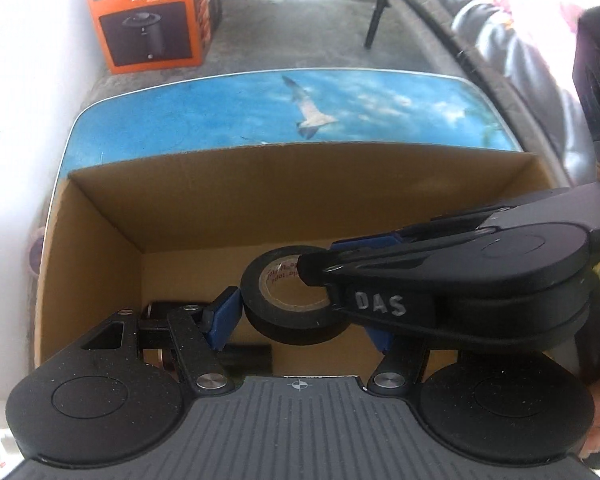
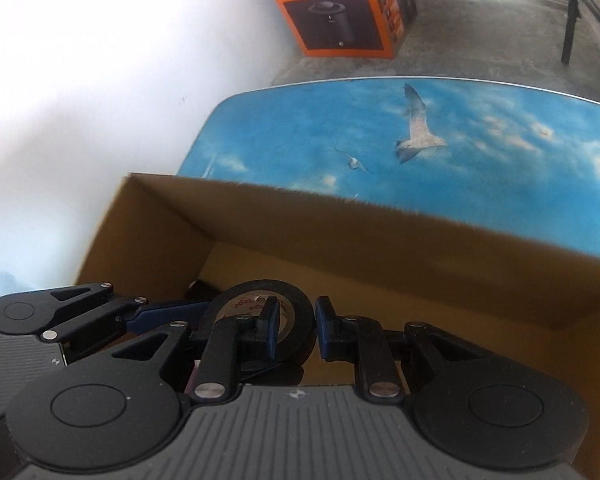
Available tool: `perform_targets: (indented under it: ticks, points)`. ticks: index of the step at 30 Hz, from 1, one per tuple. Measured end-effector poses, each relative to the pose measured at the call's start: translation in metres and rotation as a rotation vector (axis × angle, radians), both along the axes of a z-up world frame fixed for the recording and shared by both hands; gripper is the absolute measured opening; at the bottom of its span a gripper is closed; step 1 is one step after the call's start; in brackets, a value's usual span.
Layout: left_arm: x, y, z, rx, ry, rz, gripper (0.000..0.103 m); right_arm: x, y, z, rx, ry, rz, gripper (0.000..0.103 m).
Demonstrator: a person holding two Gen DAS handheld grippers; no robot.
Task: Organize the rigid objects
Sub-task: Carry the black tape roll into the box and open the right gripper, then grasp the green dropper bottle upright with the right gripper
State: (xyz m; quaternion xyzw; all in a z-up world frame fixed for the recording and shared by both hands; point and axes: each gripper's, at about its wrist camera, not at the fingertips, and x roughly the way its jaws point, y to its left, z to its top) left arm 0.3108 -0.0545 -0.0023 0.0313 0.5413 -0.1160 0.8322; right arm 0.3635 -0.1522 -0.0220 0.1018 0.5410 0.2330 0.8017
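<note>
A roll of black tape (image 1: 296,320) hangs over the open cardboard box (image 1: 260,200), above its floor. My left gripper (image 1: 300,330) spans the roll from outside; its left blue pad (image 1: 222,320) presses the roll's side, and the other pad is mostly hidden behind the right gripper. My right gripper (image 1: 316,276) reaches in from the right. In the right wrist view my right gripper (image 2: 296,328) is shut on the wall of the tape roll (image 2: 300,308), one pad inside the hole and one outside. A finger (image 2: 164,314) of the left gripper touches the roll from the left.
The cardboard box (image 2: 340,232) stands on a blue sky-print table (image 2: 500,200) beside a white wall. Dark objects (image 1: 164,308) lie on the box floor. An orange appliance carton (image 1: 148,20) stands on the concrete floor beyond. A grey sofa (image 1: 520,60) runs along the right.
</note>
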Motion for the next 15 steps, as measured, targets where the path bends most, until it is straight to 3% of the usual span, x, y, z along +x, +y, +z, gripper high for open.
perform_targets:
  ticks: [9, 15]
  points:
    - [0.019, -0.009, -0.019, 0.078, 0.031, -0.002, 0.065, 0.018, 0.007, -0.024, -0.017, 0.017, -0.001, 0.022]
    - [0.013, -0.009, -0.012, 0.081, 0.017, -0.008, 0.071, 0.019, -0.002, -0.033, 0.063, 0.06, -0.035, 0.025]
